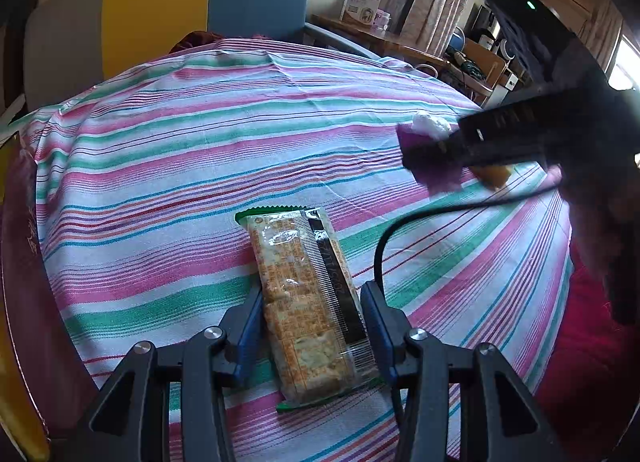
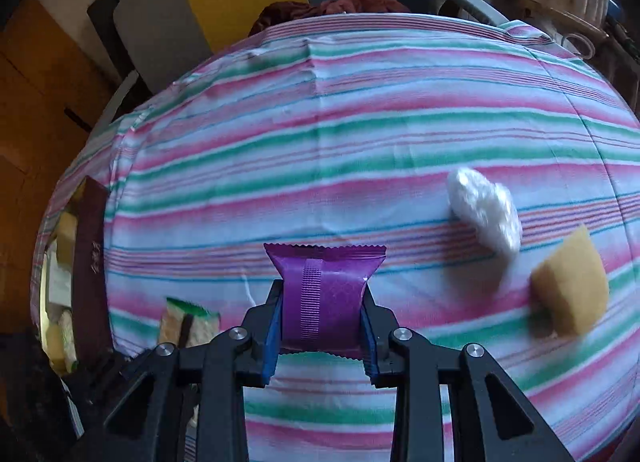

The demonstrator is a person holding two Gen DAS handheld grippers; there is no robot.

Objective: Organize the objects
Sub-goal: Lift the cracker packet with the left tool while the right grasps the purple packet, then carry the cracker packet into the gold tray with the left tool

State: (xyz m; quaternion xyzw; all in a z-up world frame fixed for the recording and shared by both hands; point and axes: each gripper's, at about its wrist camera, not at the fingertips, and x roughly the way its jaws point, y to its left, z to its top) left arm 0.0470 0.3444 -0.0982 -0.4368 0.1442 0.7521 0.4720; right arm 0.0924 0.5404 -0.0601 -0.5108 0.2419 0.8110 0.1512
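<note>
The left hand-held gripper [image 1: 312, 326] is clamped on a long cracker packet [image 1: 308, 302], which lies on the striped cloth [image 1: 200, 150] covering the desk. The right hand-held gripper [image 2: 322, 320] is clamped on a purple sachet [image 2: 324, 290], pads pressing both sides. To its right on the cloth lie 2 items: a white round pad [image 2: 484, 210] and a yellow block [image 2: 570, 290], near each other.

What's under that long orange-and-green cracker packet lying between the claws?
The long cracker packet lies flat on the pink, green and white striped cloth, between the left gripper fingers. Only cloth shows around its edges; whatever is directly beneath the packet, and under the cloth, is covered.
</note>
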